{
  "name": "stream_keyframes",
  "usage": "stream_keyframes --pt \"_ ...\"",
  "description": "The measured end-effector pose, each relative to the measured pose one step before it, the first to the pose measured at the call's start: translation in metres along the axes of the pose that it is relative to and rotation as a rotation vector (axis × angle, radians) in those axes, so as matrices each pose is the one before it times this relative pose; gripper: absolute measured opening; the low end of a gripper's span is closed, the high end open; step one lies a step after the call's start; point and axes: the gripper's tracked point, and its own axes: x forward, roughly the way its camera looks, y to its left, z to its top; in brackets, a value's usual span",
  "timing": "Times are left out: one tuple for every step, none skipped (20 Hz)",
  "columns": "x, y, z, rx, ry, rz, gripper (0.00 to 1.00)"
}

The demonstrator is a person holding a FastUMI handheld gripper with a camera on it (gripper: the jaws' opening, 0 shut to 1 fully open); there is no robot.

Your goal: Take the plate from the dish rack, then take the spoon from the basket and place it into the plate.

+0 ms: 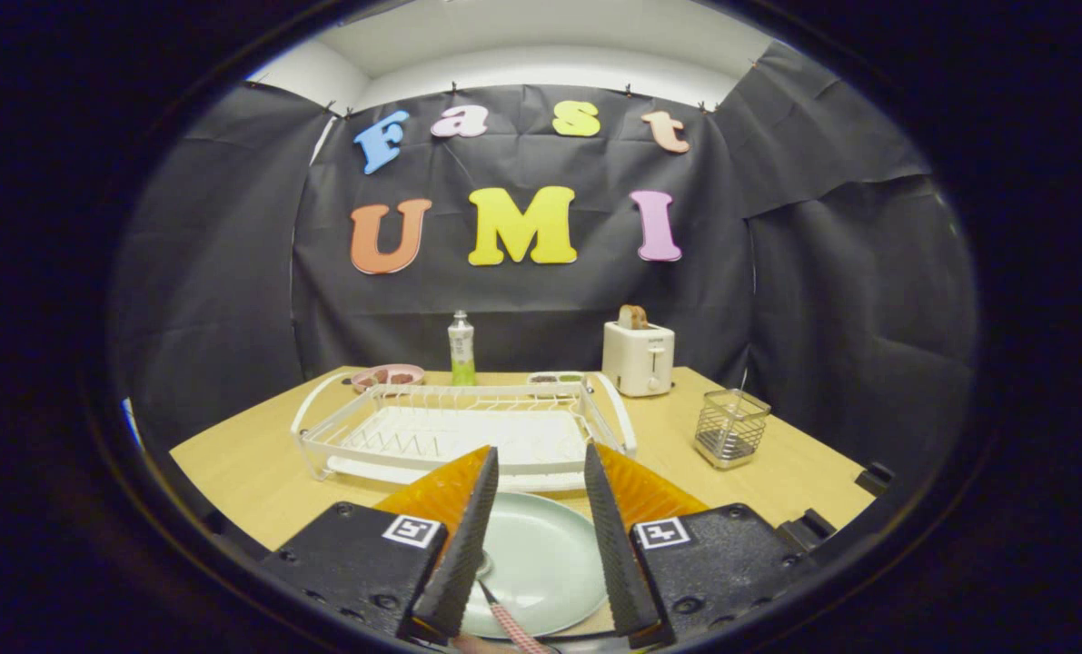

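Note:
A pale green plate (541, 559) lies flat on the wooden table, below and between my fingers, in front of the white dish rack (468, 431). A spoon with a pink patterned handle (504, 618) rests in the plate, its bowl near my left finger. My gripper (541, 459) hovers above the plate with its fingers apart and nothing between them. The wire basket (731, 427) stands to the right of the rack, with a thin utensil stem sticking up from it.
A white toaster (638, 356) with a slice of bread stands behind the rack at the back right. A green bottle (461, 350), a pink bowl (388, 374) and a small tray (556, 377) line the table's far edge.

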Motion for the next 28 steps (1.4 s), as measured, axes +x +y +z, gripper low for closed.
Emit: stream_keyframes --pt "-0.00334 -0.00566 0.00413 0.00361 -0.00094 0.00156 0.70" --pt "-0.00425 -0.00452 0.00418 0.00459 -0.00280 0.00223 0.75" --pt "-0.00414 -0.00395 0.00284 0.00751 -0.00076 0.00182 0.81" --pt "-0.00483 -0.00454 0.00250 0.00642 -0.00209 -0.00165 0.86" --pt "-0.00432 -0.00388 0.00304 0.00179 -0.00116 -0.00431 0.90" --pt "-0.00309 -0.00375 0.00195 -0.00392 -0.00137 -0.00072 0.91" --pt "-0.00461 -0.00180 0.00227 -0.00858 0.00138 0.00352 0.92" --pt "-0.00379 -0.00086 0.00315 -0.01038 -0.00522 0.00938 0.92" --pt "-0.00533 -0.00154 0.00458 -0.01079 -0.00670 0.00977 0.93" --pt "-0.00805 -0.00115 0.00555 -0.00554 -0.01157 0.01311 0.94" --pt "-0.00739 -0.00274 0.00510 -0.00174 -0.01013 -0.00048 0.96" --pt "-0.00651 -0.00325 0.00460 -0.00140 -0.01121 -0.00031 0.98" --pt "-0.00937 -0.00261 0.00709 -0.00241 -0.01574 -0.00091 1.00" --pt "-0.00679 -0.00427 0.00447 0.00148 -0.00765 -0.00915 1.00" --pt "-0.00671 -0.00453 0.00429 0.00358 -0.00451 -0.00785 1.00" --pt "-0.00808 -0.00149 0.00422 0.00336 -0.00727 0.00221 1.00" --pt "-0.00594 -0.00182 0.00442 -0.00168 -0.00227 -0.00108 1.00" --pt "-0.00420 -0.00545 0.00076 -0.00864 0.00121 -0.00756 1.00" --pt "-0.00536 -0.00798 0.00316 -0.01058 0.00202 -0.01890 1.00" --pt "-0.00423 -0.00663 0.00353 0.00410 -0.00029 -0.01630 1.00" --pt "-0.00437 -0.00296 0.00291 0.01288 -0.00057 -0.00413 1.00" --pt "-0.00609 -0.00023 0.00200 0.01735 0.00218 0.00668 1.00" --pt "-0.00429 0.00144 0.00176 0.01878 0.00460 0.01598 1.00" --pt "-0.00343 0.00055 0.00007 0.01306 0.00616 0.01497 1.00" --pt "-0.00196 0.00047 0.00072 0.00754 0.00571 0.01313 1.00" --pt "-0.00187 0.00185 0.00053 0.00160 0.00476 0.01927 1.00" --pt "-0.00110 -0.00004 0.00102 -0.00698 -0.00146 0.00378 1.00" --pt "-0.00050 -0.00461 0.00185 -0.01028 -0.00551 -0.01243 1.00"
